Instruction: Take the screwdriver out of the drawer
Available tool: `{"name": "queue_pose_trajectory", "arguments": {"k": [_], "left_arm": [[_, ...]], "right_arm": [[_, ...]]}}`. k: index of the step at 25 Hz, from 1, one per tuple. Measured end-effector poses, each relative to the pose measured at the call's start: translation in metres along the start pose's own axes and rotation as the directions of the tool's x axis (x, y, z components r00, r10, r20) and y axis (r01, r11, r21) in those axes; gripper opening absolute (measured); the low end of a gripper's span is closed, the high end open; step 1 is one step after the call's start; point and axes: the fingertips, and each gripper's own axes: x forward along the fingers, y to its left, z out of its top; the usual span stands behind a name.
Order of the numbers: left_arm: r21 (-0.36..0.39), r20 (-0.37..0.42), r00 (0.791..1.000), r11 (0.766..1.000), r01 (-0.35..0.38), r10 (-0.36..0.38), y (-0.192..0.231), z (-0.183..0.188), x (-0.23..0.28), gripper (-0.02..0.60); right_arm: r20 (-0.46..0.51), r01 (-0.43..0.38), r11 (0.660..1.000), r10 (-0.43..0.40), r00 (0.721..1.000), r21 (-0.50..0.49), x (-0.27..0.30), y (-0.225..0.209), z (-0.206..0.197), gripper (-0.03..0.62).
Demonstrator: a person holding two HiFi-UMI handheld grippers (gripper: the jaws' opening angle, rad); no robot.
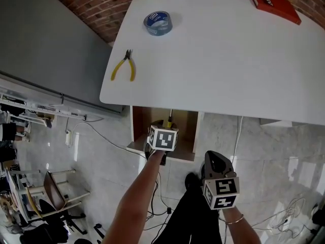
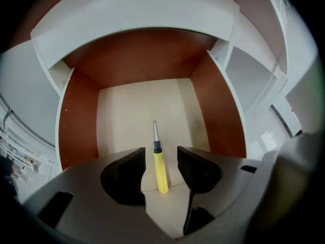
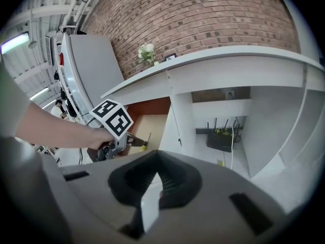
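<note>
While the left claw (image 2: 161, 151) gapes, the screwdriver (image 2: 159, 161) lies between its jaws.

Wall: red brick wall (image 1: 96, 4), behind the white surface (image 1: 218, 55).
Floor: pale grey marbled floor (image 1: 269, 151).
Furniture: brown chair (image 1: 51, 189) at lower left.
Light: ceiling strip light (image 3: 14, 42), lit.
</note>
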Motion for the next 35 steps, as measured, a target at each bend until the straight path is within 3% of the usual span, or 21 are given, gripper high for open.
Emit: {"name": "queue_pose_trajectory", "arguments": {"k": [13,19,28,35], "left_arm": [[0.028,-0.136,0.991,1.000,0.003,0.001,0.006,-0.014,0.039,0.161],[0.081,-0.169,0.986,0.997,0.008,0.006,0.007,-0.015,0.049,0.153],[0.057,-0.177,0.984,0.998,0.012,-0.002,0.007,-0.017,0.059,0.138],[0.085,-0.181,0.983,0.996,0.003,0.013,0.006,-0.017,0.058,0.116]], "right_arm": [[-0.048,-0.021,1.000,0.020,0.999,-0.021,0.021,0.001,-0.001,0.002],[-0.066,-0.025,0.999,0.023,0.998,-0.028,0.028,0.006,-0.001,0.002],[-0.086,-0.034,0.999,0.031,0.996,-0.030,0.034,0.013,-0.004,0.002],[-0.094,-0.023,0.999,0.020,0.995,-0.027,0.038,0.014,-0.003,0.002]]}}
